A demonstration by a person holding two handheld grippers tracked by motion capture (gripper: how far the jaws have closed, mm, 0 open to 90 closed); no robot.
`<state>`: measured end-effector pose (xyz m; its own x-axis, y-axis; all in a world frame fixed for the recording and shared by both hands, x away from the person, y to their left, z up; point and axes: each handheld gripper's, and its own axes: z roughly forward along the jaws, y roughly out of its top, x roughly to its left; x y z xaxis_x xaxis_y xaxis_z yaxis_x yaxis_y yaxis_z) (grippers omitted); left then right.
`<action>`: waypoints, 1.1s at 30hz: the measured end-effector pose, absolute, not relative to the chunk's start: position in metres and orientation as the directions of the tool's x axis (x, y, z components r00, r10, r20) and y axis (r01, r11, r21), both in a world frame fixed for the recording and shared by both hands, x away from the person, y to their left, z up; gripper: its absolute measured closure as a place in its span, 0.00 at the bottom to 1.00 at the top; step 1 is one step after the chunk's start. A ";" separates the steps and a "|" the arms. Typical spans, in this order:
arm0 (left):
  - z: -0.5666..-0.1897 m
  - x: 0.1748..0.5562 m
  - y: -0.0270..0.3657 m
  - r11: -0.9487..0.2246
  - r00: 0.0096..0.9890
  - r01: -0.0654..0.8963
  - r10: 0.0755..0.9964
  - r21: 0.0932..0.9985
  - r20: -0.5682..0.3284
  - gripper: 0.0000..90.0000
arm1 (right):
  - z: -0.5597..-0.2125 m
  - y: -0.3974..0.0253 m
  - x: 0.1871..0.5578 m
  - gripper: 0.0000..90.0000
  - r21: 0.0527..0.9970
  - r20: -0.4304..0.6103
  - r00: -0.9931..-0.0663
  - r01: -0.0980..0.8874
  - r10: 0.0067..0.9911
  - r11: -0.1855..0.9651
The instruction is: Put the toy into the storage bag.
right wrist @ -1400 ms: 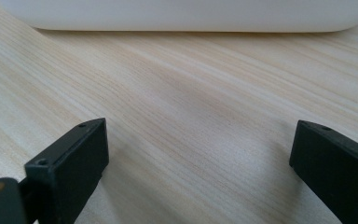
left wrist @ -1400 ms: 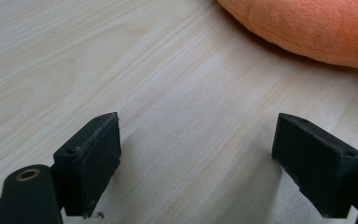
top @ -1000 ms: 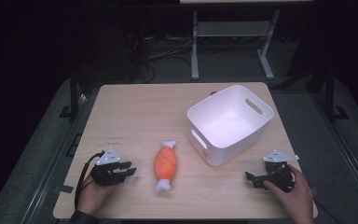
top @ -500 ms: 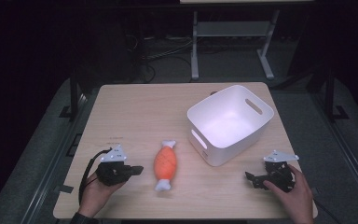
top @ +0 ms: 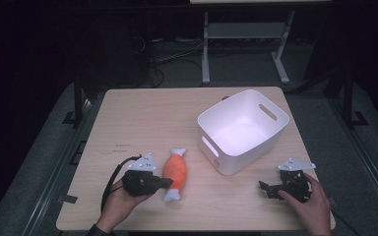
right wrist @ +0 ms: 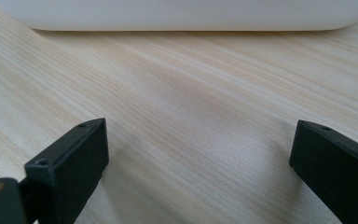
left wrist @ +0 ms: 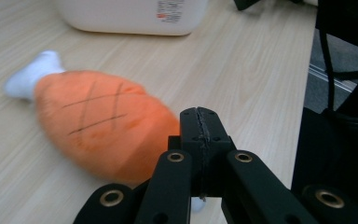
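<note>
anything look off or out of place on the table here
Nothing stands out. The orange plush drumstick lies flat on the wooden table, whole and unspilled, and the white bin stands upright, apparently empty. The left hand-held gripper sits shut beside the toy; the right hand-held gripper rests open on bare wood.

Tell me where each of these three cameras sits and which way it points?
High view: above the person's side, looking forward and down on the table; both hands show, left tool and right tool.
Left gripper view: rides the left tool, facing the orange plush drumstick; its jaws are shut.
Right gripper view: rides the right tool, low over the wood, facing the white bin; its jaws are spread.
Shared: the white bin appears in all three.
</note>
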<state>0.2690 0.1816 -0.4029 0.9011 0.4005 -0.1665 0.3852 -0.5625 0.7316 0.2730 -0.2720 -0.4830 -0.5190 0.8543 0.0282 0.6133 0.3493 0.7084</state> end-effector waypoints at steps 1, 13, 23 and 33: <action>-0.403 0.269 0.182 -0.562 0.901 0.385 0.400 0.732 -0.167 1.00 | -0.483 -0.272 0.273 0.04 0.708 0.028 -0.519 0.613 0.854 0.349; -0.428 0.270 0.143 -0.621 0.918 0.376 0.348 0.688 -0.189 1.00 | -0.483 -0.272 0.273 0.04 0.708 0.028 -0.519 0.613 0.854 0.349; -0.435 0.271 0.152 -0.642 0.908 0.401 0.375 0.653 -0.188 1.00 | -0.483 -0.272 0.273 0.04 0.708 0.028 -0.519 0.613 0.854 0.349; -0.433 0.270 0.174 -0.633 0.891 0.429 0.414 0.644 -0.187 1.00 | -0.483 -0.272 0.273 0.04 0.708 0.028 -0.519 0.613 0.854 0.349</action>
<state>0.2702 0.1743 -0.4334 0.8908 0.4142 -0.1866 0.4294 -0.6333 0.6438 0.2730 -0.2720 -0.4830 -0.5190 0.8543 0.0283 0.6134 0.3492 0.7084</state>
